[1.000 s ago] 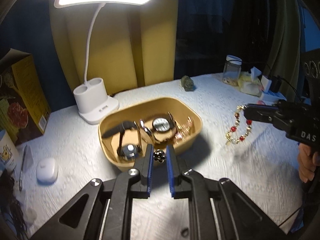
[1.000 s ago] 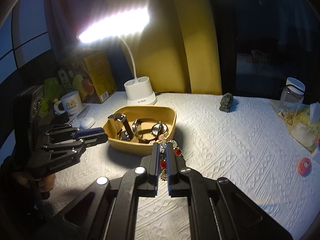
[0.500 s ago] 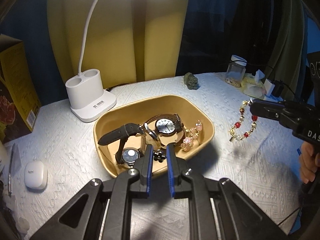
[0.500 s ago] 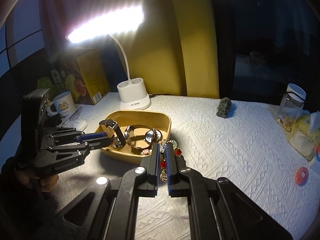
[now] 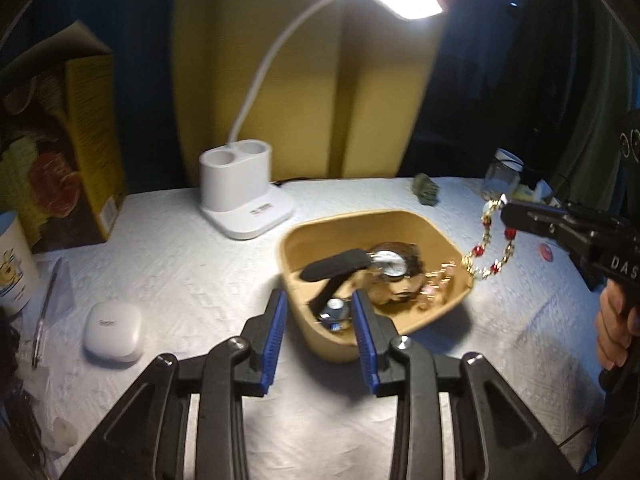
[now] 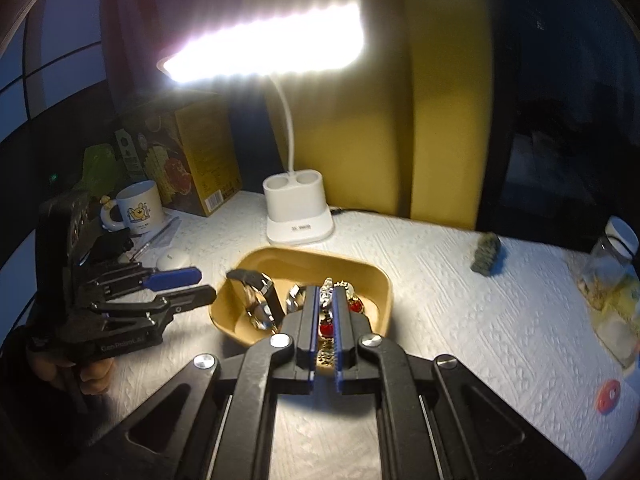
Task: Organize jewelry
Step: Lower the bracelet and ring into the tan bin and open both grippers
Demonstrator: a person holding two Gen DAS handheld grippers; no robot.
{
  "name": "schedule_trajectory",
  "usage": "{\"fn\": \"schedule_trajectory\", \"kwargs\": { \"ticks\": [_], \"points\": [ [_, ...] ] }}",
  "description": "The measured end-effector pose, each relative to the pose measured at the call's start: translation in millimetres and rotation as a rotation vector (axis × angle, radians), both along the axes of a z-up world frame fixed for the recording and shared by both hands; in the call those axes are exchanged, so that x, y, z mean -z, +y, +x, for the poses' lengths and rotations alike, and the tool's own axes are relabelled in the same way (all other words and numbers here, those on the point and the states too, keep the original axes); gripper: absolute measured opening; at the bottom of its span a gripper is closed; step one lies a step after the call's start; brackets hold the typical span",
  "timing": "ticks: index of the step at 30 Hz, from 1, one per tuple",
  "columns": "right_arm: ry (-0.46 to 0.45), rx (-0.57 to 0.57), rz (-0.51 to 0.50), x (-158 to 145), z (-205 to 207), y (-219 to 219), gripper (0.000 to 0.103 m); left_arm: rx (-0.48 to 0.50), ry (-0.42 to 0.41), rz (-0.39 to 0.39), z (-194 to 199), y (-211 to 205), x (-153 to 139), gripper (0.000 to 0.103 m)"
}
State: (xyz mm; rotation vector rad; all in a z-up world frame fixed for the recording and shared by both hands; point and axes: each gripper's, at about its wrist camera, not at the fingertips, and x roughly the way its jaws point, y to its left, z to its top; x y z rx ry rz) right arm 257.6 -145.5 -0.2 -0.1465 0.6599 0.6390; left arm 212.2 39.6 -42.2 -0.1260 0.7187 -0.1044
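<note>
Now spread apart and empty, left claw (image 5: 318, 312) hovers before the tan tray (image 5: 332, 344); right claw (image 6: 325, 312), clamped on the beaded bracelet (image 5: 490, 248), dangles it over the tray's right rim.

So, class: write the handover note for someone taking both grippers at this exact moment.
Left gripper: open, empty, at the near rim of the tan tray.
Right gripper: shut on the red and gold bracelet, which hangs over the tray's right edge.
Done: watches and small jewelry pieces already lie in the tray.
Left: lower the bracelet into the tray and release it. No other loose jewelry is clearly visible on the table.
</note>
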Motion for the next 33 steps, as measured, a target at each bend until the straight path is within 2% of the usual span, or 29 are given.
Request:
{"fn": "schedule_trajectory", "kwargs": {
  "ticks": [5,20,22,26,33],
  "points": [
    [-0.013,-0.031,0.001,-3,10,26,0.006,-0.058,-0.003,-0.016,-4,25,3,0.033],
    [0.025,-0.097,-0.034,13,48,93,0.006,-0.182,-0.001,-0.058,-8,72,13,0.033],
    [0.037,-0.091,-0.041,17,51,100,0.006,-0.190,0.001,-0.061,-9,75,15,0.033],
    [0.053,-0.091,-0.055,21,54,109,0.015,-0.193,0.000,-0.069,-9,79,15,0.033],
    [0.046,-0.097,-0.070,17,36,106,0.015,-0.184,-0.021,-0.066,-16,76,8,0.033]
  ]
}}
